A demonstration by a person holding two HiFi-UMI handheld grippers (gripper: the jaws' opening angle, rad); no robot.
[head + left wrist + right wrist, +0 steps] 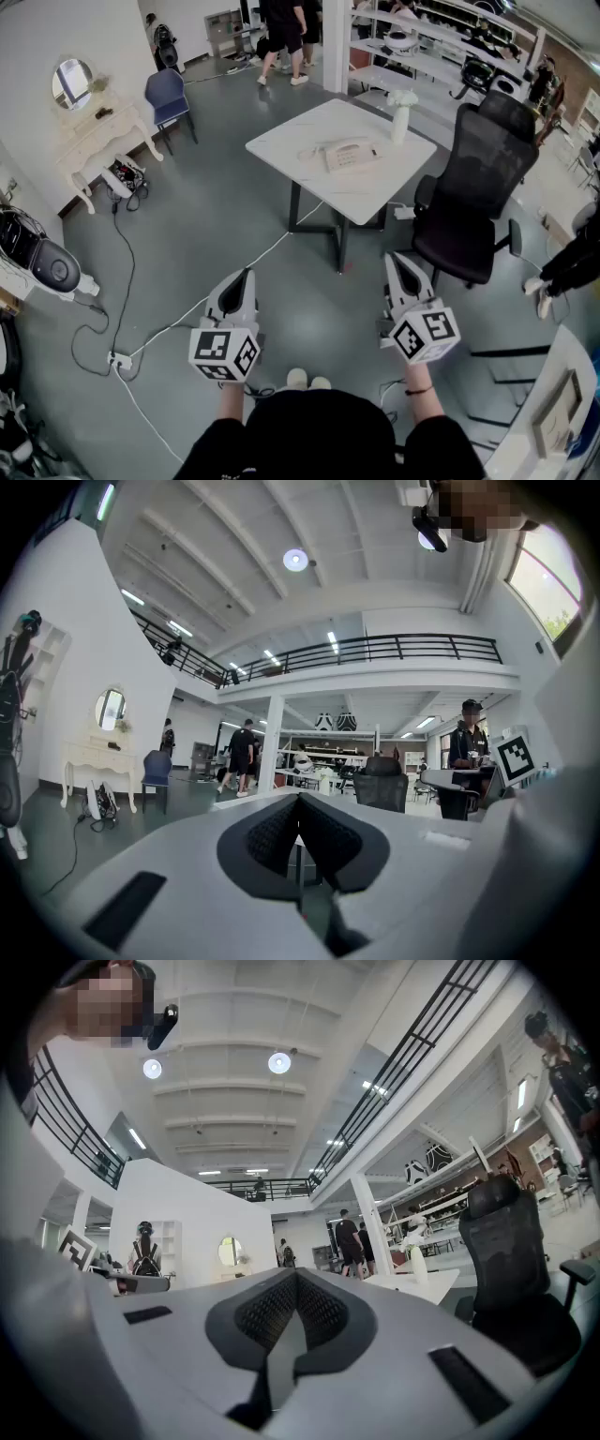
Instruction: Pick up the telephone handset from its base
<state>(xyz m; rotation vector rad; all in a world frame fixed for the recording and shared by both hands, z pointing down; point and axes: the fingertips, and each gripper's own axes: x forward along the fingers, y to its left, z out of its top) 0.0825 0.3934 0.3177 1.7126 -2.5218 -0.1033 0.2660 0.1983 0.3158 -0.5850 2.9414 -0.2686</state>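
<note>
Both of your tools are clenched with nothing between them. The left tongs (244, 276) show their pads pressed tip to tip in the left gripper view, and the right tongs (399, 260) show the same in the right gripper view. You hold both level and side by side over the floor (187, 244), so the pick has not begun.

The telephone (349, 155) sits well ahead of both tongs, between the lines they point along and a little closer to the right one. It rests on a white bench (309, 127). From this far off the handset looks to lie on the base, along its left side, but I cannot make out its exact outline. A white vase (401, 114) stands just beyond the telephone, on the right tongs' side. A black office chair (478, 187) stands ahead of the right tongs, close beside the bench.

Expect the handset to be light, rigid and smooth plastic, so it may slip if pinched on a rounded end. I would open one pair of tongs and close across the narrow middle bar, between earpiece and mouthpiece. Lift straight up. A cord probably ties it to the light base, which may drag along, so steadying the base with the other tongs seems wise.
</note>
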